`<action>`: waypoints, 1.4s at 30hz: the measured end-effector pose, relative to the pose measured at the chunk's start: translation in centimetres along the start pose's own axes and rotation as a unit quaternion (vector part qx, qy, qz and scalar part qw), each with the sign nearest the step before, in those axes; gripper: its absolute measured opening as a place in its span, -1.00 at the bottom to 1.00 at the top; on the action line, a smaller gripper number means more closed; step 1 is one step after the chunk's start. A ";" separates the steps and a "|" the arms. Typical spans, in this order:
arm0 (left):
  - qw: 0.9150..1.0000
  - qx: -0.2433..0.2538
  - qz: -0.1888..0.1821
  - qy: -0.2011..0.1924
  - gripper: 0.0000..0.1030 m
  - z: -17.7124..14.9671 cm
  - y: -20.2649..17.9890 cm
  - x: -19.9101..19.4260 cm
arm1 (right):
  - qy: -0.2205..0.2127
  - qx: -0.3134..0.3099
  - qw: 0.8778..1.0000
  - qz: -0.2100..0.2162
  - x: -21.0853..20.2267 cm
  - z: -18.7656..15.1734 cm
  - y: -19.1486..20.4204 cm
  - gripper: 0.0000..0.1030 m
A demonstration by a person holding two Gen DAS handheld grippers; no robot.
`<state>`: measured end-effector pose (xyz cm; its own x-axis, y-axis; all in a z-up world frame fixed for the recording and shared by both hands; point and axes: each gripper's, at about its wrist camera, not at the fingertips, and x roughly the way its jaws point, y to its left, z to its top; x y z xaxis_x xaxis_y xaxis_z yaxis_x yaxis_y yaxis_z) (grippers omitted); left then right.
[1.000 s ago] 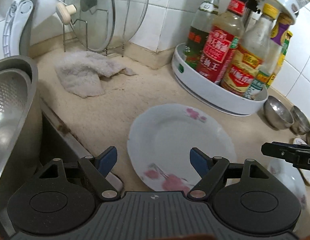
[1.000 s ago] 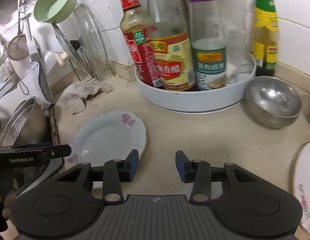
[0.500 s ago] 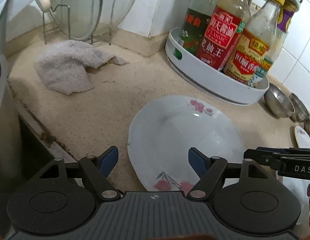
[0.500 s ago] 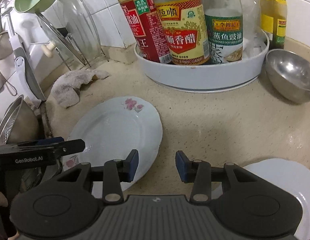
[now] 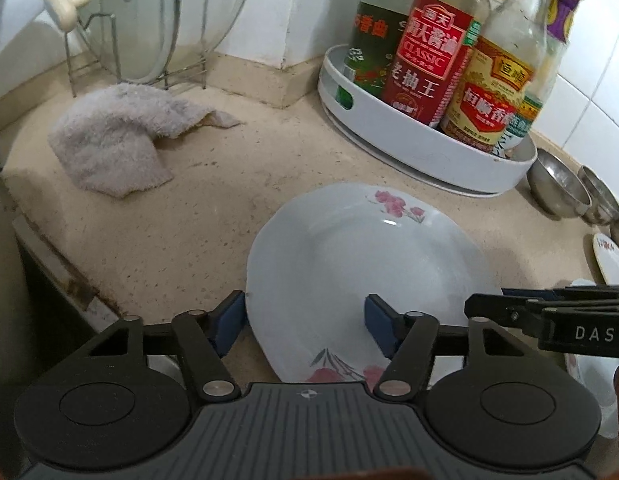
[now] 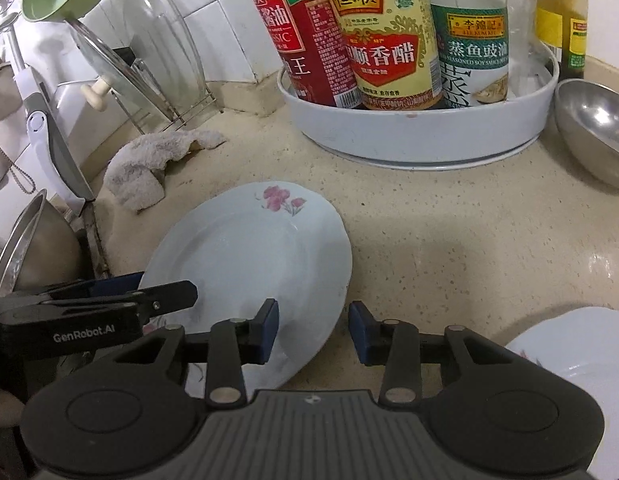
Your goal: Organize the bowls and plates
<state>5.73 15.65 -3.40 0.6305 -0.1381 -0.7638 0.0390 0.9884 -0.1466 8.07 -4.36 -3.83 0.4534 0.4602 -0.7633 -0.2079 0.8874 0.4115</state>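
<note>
Home kitchen, tiled wall [image 5: 293, 8], sauce bottles [image 6: 385, 36], counter [image 5: 197, 216]

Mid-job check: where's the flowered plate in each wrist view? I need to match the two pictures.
Left wrist: flowered plate sits low and centre-right, its near edge between the left gripper fingers.
Right wrist: the plate lies centre-left, its right edge between the right gripper fingers.
Shared landmark: the white bottle tray behind the plate in both views.
</note>
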 end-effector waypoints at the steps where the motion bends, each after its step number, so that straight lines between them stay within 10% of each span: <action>1: 1.000 0.004 0.001 0.000 0.36 0.0 0.0 0.1 | -0.001 0.000 1.000 0.000 0.0 0.0 0.0 -0.33; 42: 0.999 0.024 -0.029 -0.003 0.27 0.6 -1.9 0.3 | -0.032 0.038 0.998 -0.028 -1.8 -1.0 -2.2 -0.50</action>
<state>6.27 13.73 -2.96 0.6303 -0.1950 -0.7514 0.1124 0.9807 -0.1602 6.84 -7.15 -3.88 0.5172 0.4043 -0.7543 -0.1143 0.9061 0.4073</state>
